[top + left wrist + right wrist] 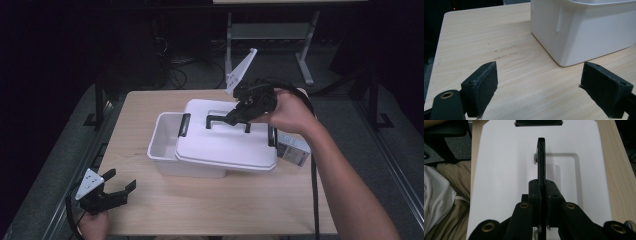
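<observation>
A white storage box (pixel 165 145) stood near the middle of the table (pixel 210 210), a little toward its far edge. Its white lid (pixel 225 145) lay across the top, shifted toward the table's right edge, so that the box's left end stood uncovered. A black handle (pixel 227 122) rose from the middle of the lid, and a black latch (pixel 184 125) showed at the lid's left end.

The right tongs (pixel 236 117) came in from the right side of the table and were clamped on that handle; in the right gripper view the 2 jaws pressed tight against the thin black bar (pixel 541 157) from both sides.

The left tongs (pixel 120 184) hovered near the table's near left corner, well apart from the box, gaping wide with nothing between the jaws. In the left gripper view the 2 pads (pixel 487 86) stood far apart over bare wood, with the box's near corner (pixel 564 45) ahead of them.

A small printed carton (pixel 294 148) lay just beside the box's right end, partly under the right forearm.
</observation>
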Available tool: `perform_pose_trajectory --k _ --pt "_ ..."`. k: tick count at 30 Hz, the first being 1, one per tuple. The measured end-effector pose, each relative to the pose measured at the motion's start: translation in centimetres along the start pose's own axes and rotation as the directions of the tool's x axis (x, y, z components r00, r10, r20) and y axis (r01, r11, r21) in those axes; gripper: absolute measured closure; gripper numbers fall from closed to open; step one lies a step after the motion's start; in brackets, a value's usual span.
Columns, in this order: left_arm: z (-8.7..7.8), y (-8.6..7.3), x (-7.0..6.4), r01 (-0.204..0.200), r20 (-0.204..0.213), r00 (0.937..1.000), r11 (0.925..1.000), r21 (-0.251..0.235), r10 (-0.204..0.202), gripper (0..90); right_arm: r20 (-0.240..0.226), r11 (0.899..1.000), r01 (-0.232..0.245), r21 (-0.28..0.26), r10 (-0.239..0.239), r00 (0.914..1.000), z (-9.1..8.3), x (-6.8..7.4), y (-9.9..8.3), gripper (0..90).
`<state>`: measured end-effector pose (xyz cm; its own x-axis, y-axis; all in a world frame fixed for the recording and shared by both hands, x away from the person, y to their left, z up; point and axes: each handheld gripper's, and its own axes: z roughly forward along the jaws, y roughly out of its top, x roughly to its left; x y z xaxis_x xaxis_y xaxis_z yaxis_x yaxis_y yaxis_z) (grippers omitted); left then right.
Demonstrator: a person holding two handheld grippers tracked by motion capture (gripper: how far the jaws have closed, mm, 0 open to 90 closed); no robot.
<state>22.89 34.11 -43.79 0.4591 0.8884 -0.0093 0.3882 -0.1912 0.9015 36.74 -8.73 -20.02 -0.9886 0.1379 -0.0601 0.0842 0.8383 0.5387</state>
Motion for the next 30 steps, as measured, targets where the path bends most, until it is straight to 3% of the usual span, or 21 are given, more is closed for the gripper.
perform_pose_trajectory --k 12,17,20,21,22,24,30 --pt "0.2 0.0 0.0 -0.003 0.0 1.0 1.0 0.009 0.003 13.3 0.017 0.999 -0.033 -0.007 0.033 0.9993 -2.2 0.9 -5.1 84.6" --pt "0.2 0.0 0.1 -0.005 -0.004 1.0 0.9999 0.01 0.005 13.2 0.022 0.997 -0.071 0.0 0.071 0.9972 -3.0 1.7 -7.6 84.5" --pt "0.2 0.0 0.1 -0.001 -0.004 1.0 1.0 0.01 0.001 13.3 0.033 0.995 -0.096 -0.027 0.096 0.9948 -3.8 2.5 -9.9 84.5" --pt "0.2 0.0 0.1 -0.001 -0.003 1.0 0.9999 0.014 0.001 13.3 0.033 0.995 -0.096 -0.027 0.096 0.9948 -3.8 2.5 -9.9 84.5" --pt "0.3 -0.1 0.2 -0.002 -0.006 1.0 0.9999 0.015 0.002 13.3 0.038 0.993 -0.112 -0.03 0.113 0.9929 -4.0 2.8 -11.2 84.6" --pt "0.3 -0.1 0.2 -0.002 -0.007 1.0 0.9999 0.014 0.002 13.3 0.039 0.993 -0.116 -0.028 0.118 0.9923 -4.1 2.8 -11.6 84.6" --pt "0.3 0.0 0.2 -0.003 -0.008 1.0 0.9998 0.022 0.003 13.3 0.049 0.985 -0.171 -0.032 0.172 0.9838 -4.5 3.4 -14.9 84.5"
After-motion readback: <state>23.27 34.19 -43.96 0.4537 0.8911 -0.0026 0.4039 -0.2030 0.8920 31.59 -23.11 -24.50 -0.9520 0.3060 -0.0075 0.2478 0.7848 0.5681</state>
